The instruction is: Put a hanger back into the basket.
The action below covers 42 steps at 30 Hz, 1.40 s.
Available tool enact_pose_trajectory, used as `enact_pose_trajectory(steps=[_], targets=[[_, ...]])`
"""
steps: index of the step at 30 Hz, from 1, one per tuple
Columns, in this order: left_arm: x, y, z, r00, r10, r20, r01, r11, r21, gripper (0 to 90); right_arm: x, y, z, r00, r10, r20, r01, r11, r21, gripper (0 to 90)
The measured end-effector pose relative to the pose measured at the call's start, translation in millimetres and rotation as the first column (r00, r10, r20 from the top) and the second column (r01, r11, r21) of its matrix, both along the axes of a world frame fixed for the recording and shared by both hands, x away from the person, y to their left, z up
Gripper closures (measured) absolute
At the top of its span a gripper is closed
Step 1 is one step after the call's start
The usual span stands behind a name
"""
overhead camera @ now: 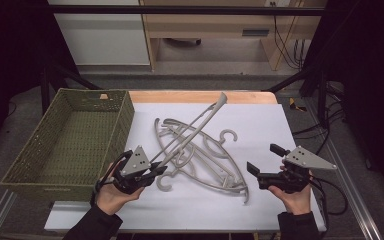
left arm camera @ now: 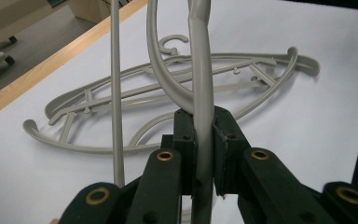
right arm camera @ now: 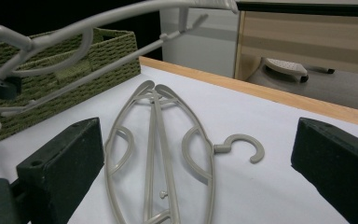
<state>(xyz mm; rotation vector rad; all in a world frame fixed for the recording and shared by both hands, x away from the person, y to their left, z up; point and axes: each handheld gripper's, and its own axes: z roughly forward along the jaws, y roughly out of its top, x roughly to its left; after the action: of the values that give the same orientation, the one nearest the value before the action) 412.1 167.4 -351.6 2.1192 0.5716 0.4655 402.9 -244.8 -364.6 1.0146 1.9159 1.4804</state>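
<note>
My left gripper (overhead camera: 156,173) is shut on a grey plastic hanger (overhead camera: 190,131) and holds it tilted, its far end raised toward the back of the table. In the left gripper view the pads (left arm camera: 185,135) clamp the hanger's bar (left arm camera: 200,88) from both sides. Another grey hanger (overhead camera: 207,162) lies flat on the white sheet (overhead camera: 260,125) beneath it, hook (overhead camera: 228,135) pointing right. My right gripper (overhead camera: 265,159) hovers open at the sheet's right side with nothing between its jaws; the flat hanger (right arm camera: 158,135) lies ahead of it and the lifted one (right arm camera: 121,16) crosses overhead.
A green woven basket (overhead camera: 126,117) stands open on the left of the table, close beside the left hand. The table's wooden back edge (overhead camera: 200,96) borders the sheet. Cabinets and cables stand on the floor beyond.
</note>
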Motion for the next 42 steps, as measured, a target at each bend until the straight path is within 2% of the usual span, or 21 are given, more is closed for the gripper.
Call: enact_pose_trajectory(steps=[3,12,13,14,15,17,20,21,22,24,27,28,30,35,37,42], targets=[[-2.3,5.0,7.1,0.9998,0.016,-0.010,-0.017,0.9996,-0.024,81.6,-0.1,0.2,-0.1,1.0000,0.001,0.000,-0.001,1.000,0.000,2.6],[-5.7,18.5,26.3,0.9987,0.042,-0.029,-0.043,0.9974,-0.057,81.7,0.1,-0.1,0.3,1.0000,0.004,-0.001,-0.004,1.000,0.005,2.7],[-4.4,23.1,33.0,0.9986,0.041,-0.033,-0.043,0.9966,-0.070,81.8,-0.3,-0.4,0.8,1.0000,0.002,-0.001,-0.002,1.000,0.008,2.7],[-4.4,23.1,33.0,0.9986,0.041,-0.033,-0.043,0.9966,-0.070,81.8,-0.3,-0.4,0.8,1.0000,0.002,-0.001,-0.002,1.000,0.008,2.7],[-1.6,28.6,42.0,0.9981,0.047,-0.041,-0.050,0.9961,-0.073,81.8,-0.8,-1.5,1.5,1.0000,0.001,0.003,-0.001,1.000,0.011,2.7],[-0.6,30.7,45.2,0.9978,0.050,-0.043,-0.054,0.9958,-0.074,81.8,-1.3,-2.3,2.0,1.0000,0.005,0.003,-0.005,1.000,0.014,2.7],[5.5,44.4,62.5,0.9968,0.061,-0.051,-0.065,0.9936,-0.092,81.8,-1.4,-3.2,2.3,1.0000,-0.001,0.007,0.000,1.000,0.015,2.8],[5.5,44.4,62.5,0.9968,0.061,-0.051,-0.065,0.9936,-0.092,81.8,-1.4,-3.2,2.3,1.0000,-0.001,0.007,0.000,1.000,0.015,2.8],[9.0,52.9,70.8,0.9962,0.071,-0.051,-0.075,0.9928,-0.093,81.8,-1.5,-3.0,2.3,1.0000,0.002,0.005,-0.003,1.000,0.013,2.8],[12.6,60.5,76.7,0.9951,0.082,-0.054,-0.087,0.9922,-0.089,81.8,-1.4,-2.5,2.1,1.0000,0.004,0.002,-0.004,1.000,0.013,2.7],[18.2,70.9,81.6,0.9933,0.097,-0.063,-0.102,0.9912,-0.084,81.8,-0.8,-1.5,1.4,1.0000,0.001,0.001,-0.001,1.000,0.009,2.7],[18.2,70.9,81.6,0.9933,0.097,-0.063,-0.102,0.9912,-0.084,81.9,-0.8,-1.5,1.4,1.0000,0.001,0.001,-0.001,1.000,0.009,2.7],[25.7,82.5,84.6,0.9899,0.120,-0.074,-0.126,0.9888,-0.079,81.9,-0.6,-1.0,1.1,1.0000,0.002,0.000,-0.002,1.000,0.010,2.7],[36.7,100.0,88.0,0.9873,0.131,-0.090,-0.139,0.9870,-0.081,81.9,-0.4,-0.8,0.9,1.0000,0.001,0.000,-0.001,1.000,0.008,2.7],[43.0,112.1,90.2,0.9830,0.161,-0.088,-0.167,0.9841,-0.062,81.9,-0.3,-0.9,0.8,1.0000,-0.001,-0.001,0.001,1.000,0.007,2.7],[50.0,126.4,91.3,0.9805,0.175,-0.091,-0.179,0.9829,-0.043,81.9,-0.2,-0.7,0.7,1.0000,0.000,-0.001,0.000,1.000,0.007,2.7]])
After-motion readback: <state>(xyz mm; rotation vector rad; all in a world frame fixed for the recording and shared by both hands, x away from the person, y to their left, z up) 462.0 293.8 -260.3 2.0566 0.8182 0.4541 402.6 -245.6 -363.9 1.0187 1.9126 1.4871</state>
